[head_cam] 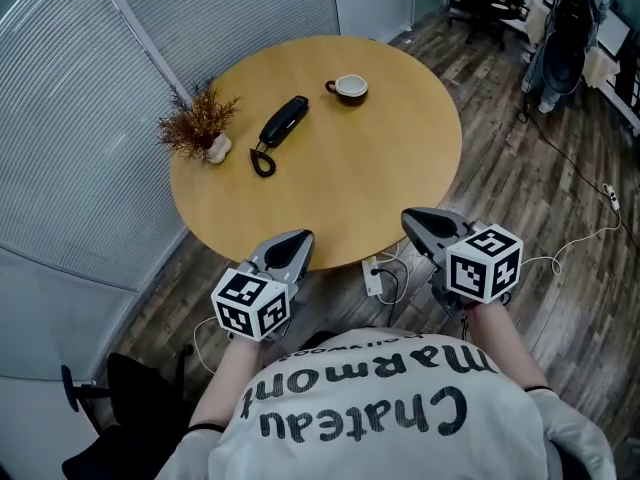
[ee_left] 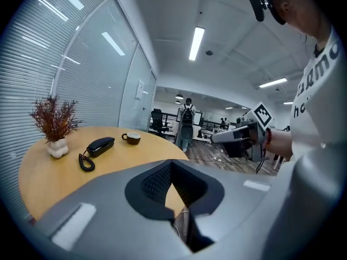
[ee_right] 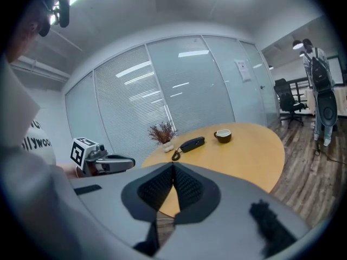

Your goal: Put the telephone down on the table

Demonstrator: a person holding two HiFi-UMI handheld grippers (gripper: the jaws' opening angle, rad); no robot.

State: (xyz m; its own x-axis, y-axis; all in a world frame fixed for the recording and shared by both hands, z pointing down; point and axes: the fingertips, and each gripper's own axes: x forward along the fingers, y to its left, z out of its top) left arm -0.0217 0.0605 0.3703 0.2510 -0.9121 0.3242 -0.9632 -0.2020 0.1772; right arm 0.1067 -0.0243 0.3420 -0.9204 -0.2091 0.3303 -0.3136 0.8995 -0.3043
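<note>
Black against the round wooden table (head_cam: 400, 158), the telephone (head_cam: 283, 121) lies flat with its coiled cord, between a dried plant (head_cam: 200, 121) and a cup (head_cam: 349, 88). The left gripper (head_cam: 299, 238) and right gripper (head_cam: 410, 218) hang off the near rim, both clenched on nothing. Only the gripper views show ceiling lights (ee_left: 196, 42). The head view alone shows the plank floor (head_cam: 520, 198) around the table.

grey hand-held gripper (head_cam: 293, 251), marker cube (head_cam: 251, 304), lettered shirt (head_cam: 380, 408)
</note>
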